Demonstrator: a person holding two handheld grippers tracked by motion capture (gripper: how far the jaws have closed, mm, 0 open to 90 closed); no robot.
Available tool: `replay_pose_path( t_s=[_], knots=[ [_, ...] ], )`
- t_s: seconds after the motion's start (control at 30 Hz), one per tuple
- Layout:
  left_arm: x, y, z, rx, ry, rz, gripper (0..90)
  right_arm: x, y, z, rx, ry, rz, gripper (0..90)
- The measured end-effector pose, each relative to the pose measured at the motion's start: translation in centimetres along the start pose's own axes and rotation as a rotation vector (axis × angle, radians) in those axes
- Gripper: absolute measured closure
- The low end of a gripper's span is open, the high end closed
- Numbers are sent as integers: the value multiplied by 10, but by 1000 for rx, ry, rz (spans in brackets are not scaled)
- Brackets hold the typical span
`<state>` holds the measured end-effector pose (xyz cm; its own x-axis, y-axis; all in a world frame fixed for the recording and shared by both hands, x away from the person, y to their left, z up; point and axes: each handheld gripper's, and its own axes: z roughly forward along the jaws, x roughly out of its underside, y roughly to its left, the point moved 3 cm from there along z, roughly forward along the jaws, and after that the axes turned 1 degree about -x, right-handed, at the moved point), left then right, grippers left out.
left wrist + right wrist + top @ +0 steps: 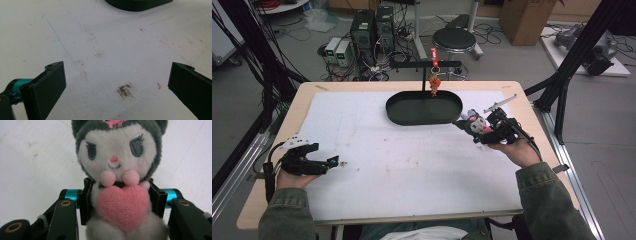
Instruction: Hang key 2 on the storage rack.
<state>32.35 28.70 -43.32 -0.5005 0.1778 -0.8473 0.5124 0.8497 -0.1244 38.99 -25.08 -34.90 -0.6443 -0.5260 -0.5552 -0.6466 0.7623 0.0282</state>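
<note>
Clearly the pick-up is done: in the high view the right claw [478, 131], at the right of the frame, has a small plush toy [475, 122] clamped between its jaws, lifted just off the white mat [377, 165] and close to the right end of the black oval tray [424, 108]. That tray sits in the upper middle, with a red charm [434, 82] hanging from a stand above its far rim. The left claw [331, 162] rests low at the lower left of the tabletop [282, 150], well apart from everything.

Seen from the left gripper view, its jaws stand wide apart with nothing but stained mat between them; the tray's edge [137, 5] peeks in at the top.

Over in the right gripper view, the jaws squeeze the plush toy's [117, 170] body from both sides, behind its pink heart [122, 206]. What remains, probably, is carrying it to the tray and releasing; the toy's exact height above the mat is hard to judge.
</note>
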Motion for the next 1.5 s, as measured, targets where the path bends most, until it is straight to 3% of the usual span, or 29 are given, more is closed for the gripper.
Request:
replay_pose_path(
  t_s=[0.23,0.6,0.87,1.07,1.5],
  knots=[
    [-1,1,-2,8,-20,-11,20,-21,-7,-11,-62,-11,14,491],
    [-1,1,-2,7,-17,-10,20,-62,-15,-26,-63,-6,2,495],
    [-1,1,-1,4,-14,-9,20,-92,-20,-26,-80,-9,0,495],
    [-1,2,-1,6,-15,-7,20,-108,-23,-24,-94,-9,11,497],
    [0,1,-1,6,-9,0,20,-132,-30,-27,-69,-8,41,497]
  ],
)
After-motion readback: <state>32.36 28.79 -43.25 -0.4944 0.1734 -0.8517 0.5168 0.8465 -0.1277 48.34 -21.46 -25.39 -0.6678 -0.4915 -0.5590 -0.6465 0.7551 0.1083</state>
